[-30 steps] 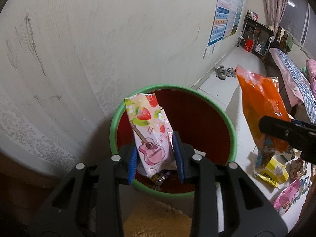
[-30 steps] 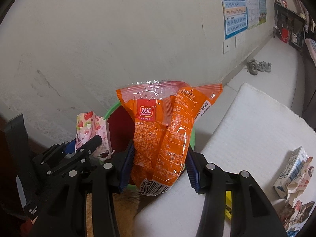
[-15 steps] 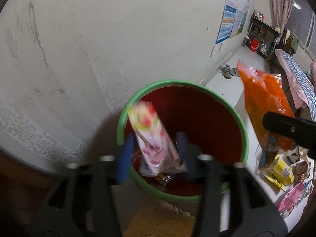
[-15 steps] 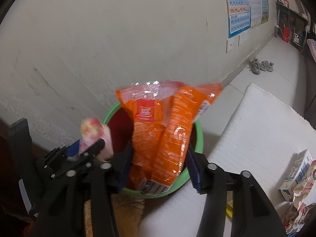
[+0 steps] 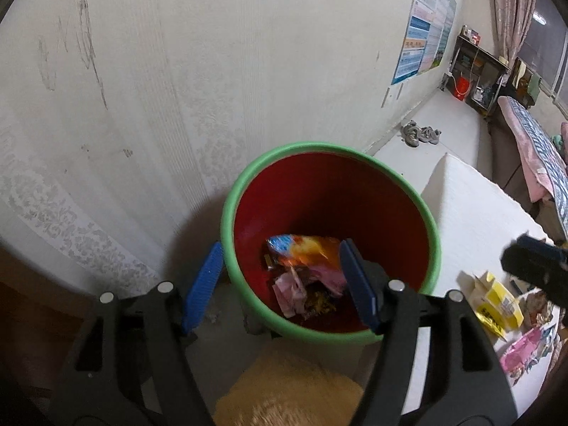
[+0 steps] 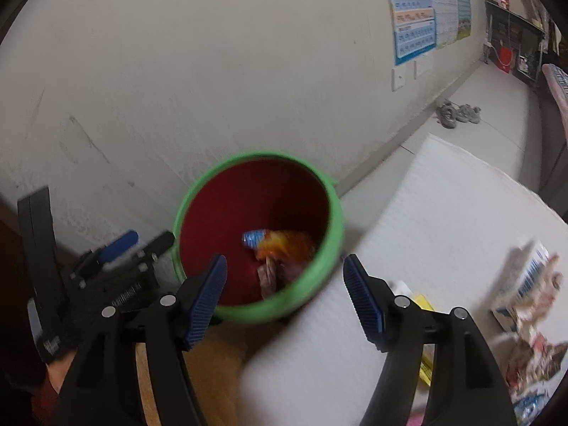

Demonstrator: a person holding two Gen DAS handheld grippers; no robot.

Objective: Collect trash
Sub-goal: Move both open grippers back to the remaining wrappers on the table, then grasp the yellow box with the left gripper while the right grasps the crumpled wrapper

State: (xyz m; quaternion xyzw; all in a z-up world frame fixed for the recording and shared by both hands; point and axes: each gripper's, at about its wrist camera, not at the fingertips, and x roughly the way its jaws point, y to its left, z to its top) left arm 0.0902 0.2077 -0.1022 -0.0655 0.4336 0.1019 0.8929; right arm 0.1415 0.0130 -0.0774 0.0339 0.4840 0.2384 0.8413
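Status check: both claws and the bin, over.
Both claws, left and right, opening, nothing between them. Orange bag and pink wrapper in bin. Nothing blocking.

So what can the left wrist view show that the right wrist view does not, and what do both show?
Only the left wrist view shows the pink bedding and a pink wrapper on the mat. Only the right wrist view shows the blue-and-white carton and the left gripper from outside. Both show the green-rimmed bin with the orange bag inside, the grey shoes and the wall poster.
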